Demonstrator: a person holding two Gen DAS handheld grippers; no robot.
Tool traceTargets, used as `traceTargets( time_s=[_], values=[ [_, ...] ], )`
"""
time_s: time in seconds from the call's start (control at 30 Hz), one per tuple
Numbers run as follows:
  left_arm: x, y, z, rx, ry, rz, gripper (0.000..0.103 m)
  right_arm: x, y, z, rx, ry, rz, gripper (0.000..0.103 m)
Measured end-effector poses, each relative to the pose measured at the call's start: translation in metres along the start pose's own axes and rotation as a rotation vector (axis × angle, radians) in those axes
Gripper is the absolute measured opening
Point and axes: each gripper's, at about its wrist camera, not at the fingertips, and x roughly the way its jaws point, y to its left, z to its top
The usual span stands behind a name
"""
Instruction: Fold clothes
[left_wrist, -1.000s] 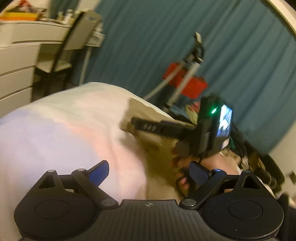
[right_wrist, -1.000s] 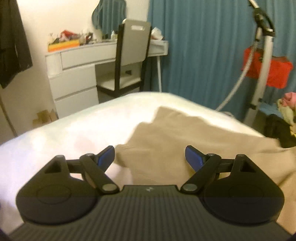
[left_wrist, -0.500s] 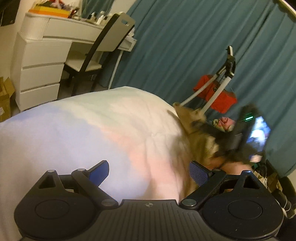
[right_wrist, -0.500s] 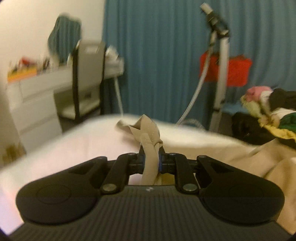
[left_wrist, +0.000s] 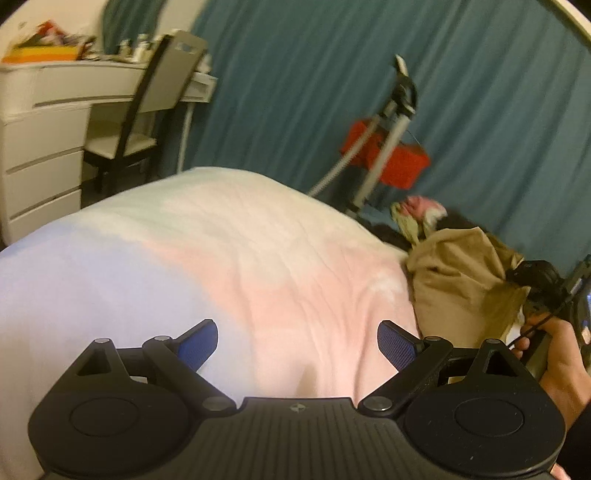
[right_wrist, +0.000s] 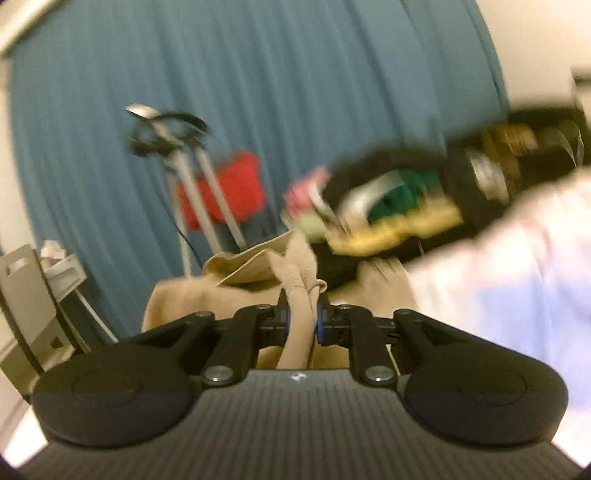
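Right gripper (right_wrist: 302, 320) clamped on a bunched fold of the tan cotton garment (left_wrist: 458, 280), which sits heaped at the far right edge of the pale pink-white bedsheet (left_wrist: 229, 266). Left gripper (left_wrist: 297, 341) jaws wide apart, empty, hovering over bare sheet, pointing slightly down. Step: hauling garment to spread it for folding. Next likely needs left gripper to pinch another edge. Right view rolled, tilted, blurred; hand (left_wrist: 554, 354) grips its handle.
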Motion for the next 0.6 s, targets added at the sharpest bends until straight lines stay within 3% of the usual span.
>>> traceTargets(
  time_s=[0.07,0.13,0.2,0.3,0.47,0.6],
  values=[
    [0.009,-0.01,-0.006,0.041,0.019,-0.01,0.095,0.021,-0.026,-0.009,0.039,0.096,-0.04,0.027],
    [0.017,-0.02,-0.011,0.078,0.036,-0.019,0.095,0.034,-0.045,-0.019,0.077,0.159,-0.067,0.071],
    [0.02,-0.028,-0.013,0.106,0.028,-0.01,0.095,0.034,-0.048,-0.022,0.11,0.19,-0.028,0.083],
    [0.023,-0.038,-0.016,0.155,0.009,-0.002,0.095,0.028,-0.036,-0.023,0.057,0.216,0.02,0.083],
    [0.029,-0.047,-0.016,0.196,0.013,-0.009,0.095,-0.014,-0.01,-0.01,-0.072,0.162,0.069,0.083],
    [0.026,-0.052,-0.016,0.23,-0.004,-0.029,0.095,-0.076,-0.002,-0.004,-0.14,0.127,0.127,0.083]
  ],
)
